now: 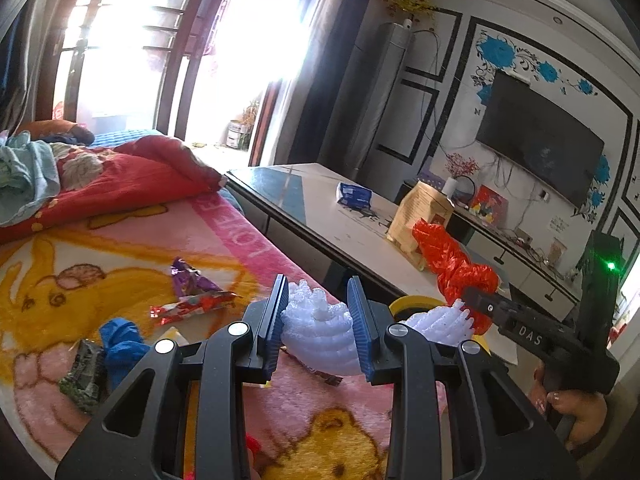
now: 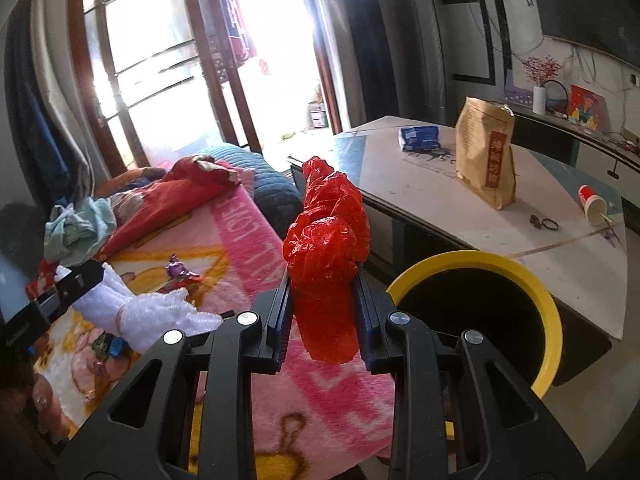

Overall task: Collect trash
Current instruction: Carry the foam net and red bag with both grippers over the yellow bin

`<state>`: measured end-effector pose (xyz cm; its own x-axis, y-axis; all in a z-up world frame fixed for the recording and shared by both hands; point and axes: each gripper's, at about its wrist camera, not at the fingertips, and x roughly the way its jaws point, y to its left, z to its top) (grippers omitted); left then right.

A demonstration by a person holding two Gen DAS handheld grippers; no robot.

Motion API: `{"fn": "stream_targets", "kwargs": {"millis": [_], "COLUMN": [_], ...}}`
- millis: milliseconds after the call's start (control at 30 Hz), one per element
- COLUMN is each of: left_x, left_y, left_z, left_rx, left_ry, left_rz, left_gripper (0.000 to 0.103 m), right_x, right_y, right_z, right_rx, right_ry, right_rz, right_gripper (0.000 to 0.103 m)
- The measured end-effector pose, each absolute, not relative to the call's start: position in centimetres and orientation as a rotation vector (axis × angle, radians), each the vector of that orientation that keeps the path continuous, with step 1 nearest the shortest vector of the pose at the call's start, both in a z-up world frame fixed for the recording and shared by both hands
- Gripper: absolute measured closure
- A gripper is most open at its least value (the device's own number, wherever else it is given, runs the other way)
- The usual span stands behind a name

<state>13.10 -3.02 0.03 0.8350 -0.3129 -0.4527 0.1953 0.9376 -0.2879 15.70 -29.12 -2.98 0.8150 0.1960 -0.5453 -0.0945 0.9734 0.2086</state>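
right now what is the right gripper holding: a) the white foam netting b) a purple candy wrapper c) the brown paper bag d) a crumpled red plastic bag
d: the right gripper is shut on the crumpled red plastic bag, raised beside the yellow-rimmed bin; the white foam netting is in the left gripper.

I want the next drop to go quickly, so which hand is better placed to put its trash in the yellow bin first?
Right, probably. The right gripper, shut on the red plastic bag, has the yellow bin open just beside it. The left gripper holds the white foam net over the blanket, farther from the bin.
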Motion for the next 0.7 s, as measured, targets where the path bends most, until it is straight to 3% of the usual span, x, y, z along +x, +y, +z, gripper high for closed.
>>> {"fn": "stream_targets", "kwargs": {"millis": [700], "left_x": [14.8], "left_y": [-10.2], "left_z": [-0.8], "left_rx": [-0.147], "left_ry": [0.544], "left_rz": [-0.391], "left_gripper": [0.074], "right_x": [15.9], "right_y": [-36.0], "right_z": [-3.4], "right_rx": [0.264], "right_ry": [0.589], "right_rz": [0.003], "right_gripper": [0.082]}}
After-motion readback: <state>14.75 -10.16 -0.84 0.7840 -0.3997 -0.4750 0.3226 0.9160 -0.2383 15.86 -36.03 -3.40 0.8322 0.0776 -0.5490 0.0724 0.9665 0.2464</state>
